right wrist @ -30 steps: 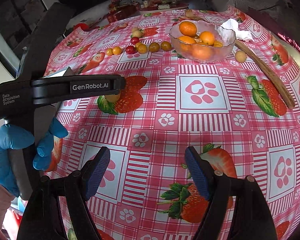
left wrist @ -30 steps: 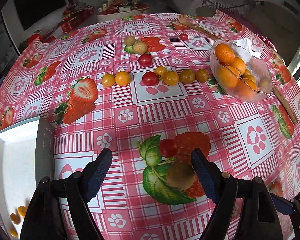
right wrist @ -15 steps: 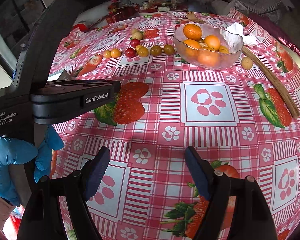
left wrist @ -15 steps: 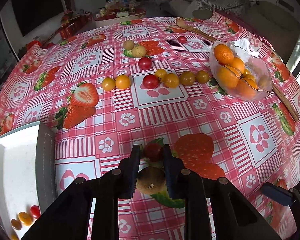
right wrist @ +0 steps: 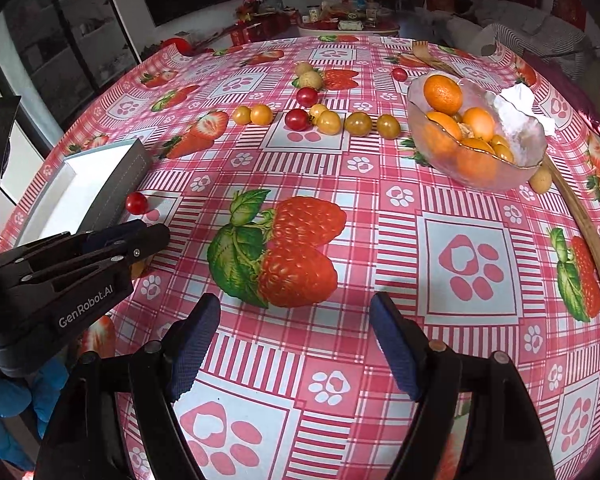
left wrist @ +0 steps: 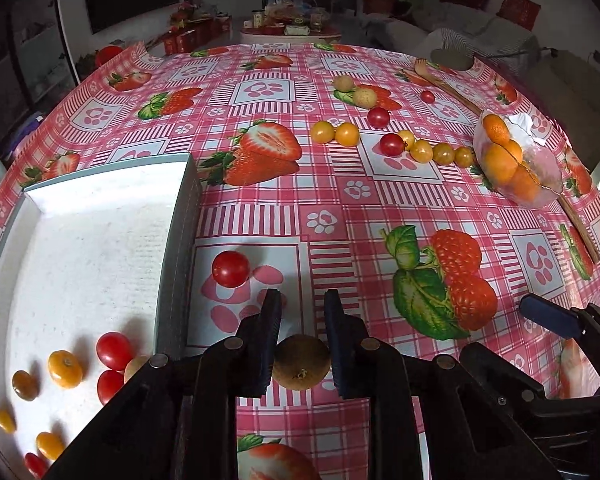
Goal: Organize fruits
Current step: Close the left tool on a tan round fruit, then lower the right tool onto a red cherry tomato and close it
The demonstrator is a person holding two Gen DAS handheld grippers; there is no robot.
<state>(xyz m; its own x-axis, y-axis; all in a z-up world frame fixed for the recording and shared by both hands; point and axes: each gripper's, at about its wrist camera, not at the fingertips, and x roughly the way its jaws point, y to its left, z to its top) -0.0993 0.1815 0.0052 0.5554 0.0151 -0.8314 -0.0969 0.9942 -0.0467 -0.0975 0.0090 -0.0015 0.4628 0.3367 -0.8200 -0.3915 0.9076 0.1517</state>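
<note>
A small brown fuzzy kiwi (left wrist: 301, 367) is held tight between the blue pads of the left gripper (left wrist: 300, 336), just beside the right wall of the white square tray (left wrist: 178, 248). A round red cherry tomato (left wrist: 231, 268) is seen on the pink checked tablecloth (left wrist: 380, 216) next to that wall. The right gripper (right wrist: 296, 344) is spread wide, and nothing is held in it.

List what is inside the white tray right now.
The white tray holds small tomatoes at its near end: red ones, orange and yellow ones. One pale fruit is partly covered by the left tongs, which hide the near corner.
</note>
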